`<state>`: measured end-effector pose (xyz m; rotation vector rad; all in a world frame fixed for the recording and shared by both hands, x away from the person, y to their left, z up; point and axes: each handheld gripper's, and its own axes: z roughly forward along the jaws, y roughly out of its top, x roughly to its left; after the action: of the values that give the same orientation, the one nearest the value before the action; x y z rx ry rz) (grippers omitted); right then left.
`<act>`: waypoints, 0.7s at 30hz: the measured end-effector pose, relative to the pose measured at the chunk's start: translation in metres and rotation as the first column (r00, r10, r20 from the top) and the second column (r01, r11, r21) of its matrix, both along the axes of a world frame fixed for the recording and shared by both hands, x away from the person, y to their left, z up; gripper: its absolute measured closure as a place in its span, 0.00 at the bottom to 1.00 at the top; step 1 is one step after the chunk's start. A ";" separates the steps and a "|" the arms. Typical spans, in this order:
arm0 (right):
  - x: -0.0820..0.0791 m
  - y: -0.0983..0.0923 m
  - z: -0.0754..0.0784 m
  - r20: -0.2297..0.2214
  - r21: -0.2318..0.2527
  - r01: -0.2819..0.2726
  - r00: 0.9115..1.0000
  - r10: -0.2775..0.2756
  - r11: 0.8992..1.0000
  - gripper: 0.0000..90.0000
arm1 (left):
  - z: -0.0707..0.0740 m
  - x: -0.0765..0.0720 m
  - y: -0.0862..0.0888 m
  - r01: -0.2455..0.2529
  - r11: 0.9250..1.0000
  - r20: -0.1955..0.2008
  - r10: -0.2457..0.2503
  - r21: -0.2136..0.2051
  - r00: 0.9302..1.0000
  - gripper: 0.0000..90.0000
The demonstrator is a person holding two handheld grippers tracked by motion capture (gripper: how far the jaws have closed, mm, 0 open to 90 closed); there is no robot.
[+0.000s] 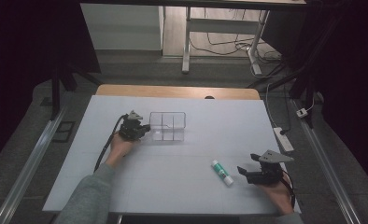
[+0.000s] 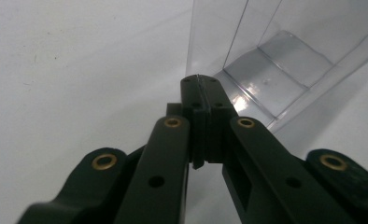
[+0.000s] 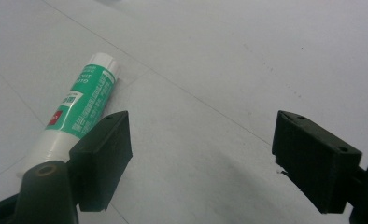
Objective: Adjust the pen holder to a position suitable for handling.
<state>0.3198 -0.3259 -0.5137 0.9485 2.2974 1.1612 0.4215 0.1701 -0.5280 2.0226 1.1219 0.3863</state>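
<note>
A clear plastic box (image 1: 168, 126) with several compartments stands at the table's middle back. My left gripper (image 1: 146, 127) is at its left side. In the left gripper view that gripper (image 2: 199, 81) has its jaws pressed together on the thin rim of the box's wall (image 2: 210, 32). A glue stick (image 1: 222, 172), white with a green label, lies flat at the front right. My right gripper (image 1: 250, 164) rests just right of it, open, nothing between the jaws. In the right gripper view the glue stick (image 3: 81, 109) lies outside the left fingertip (image 3: 102, 149) of the gripper (image 3: 201, 123).
The table is covered by a white sheet (image 1: 182, 186); a wooden edge (image 1: 173, 91) shows at the back. Beyond it stand a desk frame (image 1: 187, 46) and floor cables. A power strip (image 1: 283, 139) lies on the floor at the right.
</note>
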 end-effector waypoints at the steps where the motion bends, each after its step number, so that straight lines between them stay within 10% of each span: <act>1: 0.000 0.000 0.000 0.000 0.000 0.000 1.000 0.000 1.000 0.21 | 0.000 0.000 0.000 0.000 1.000 0.000 0.000 0.000 1.000 0.99; 21: 0.001 0.000 -0.001 -0.004 0.003 -0.002 1.000 0.002 1.000 0.22 | 0.000 0.002 -0.008 0.010 1.000 -0.006 -0.010 -0.010 1.000 0.99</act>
<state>0.3205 -0.3255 -0.5146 0.9502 2.3009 1.1646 0.4236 0.1619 -0.5276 2.0210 1.1143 0.3689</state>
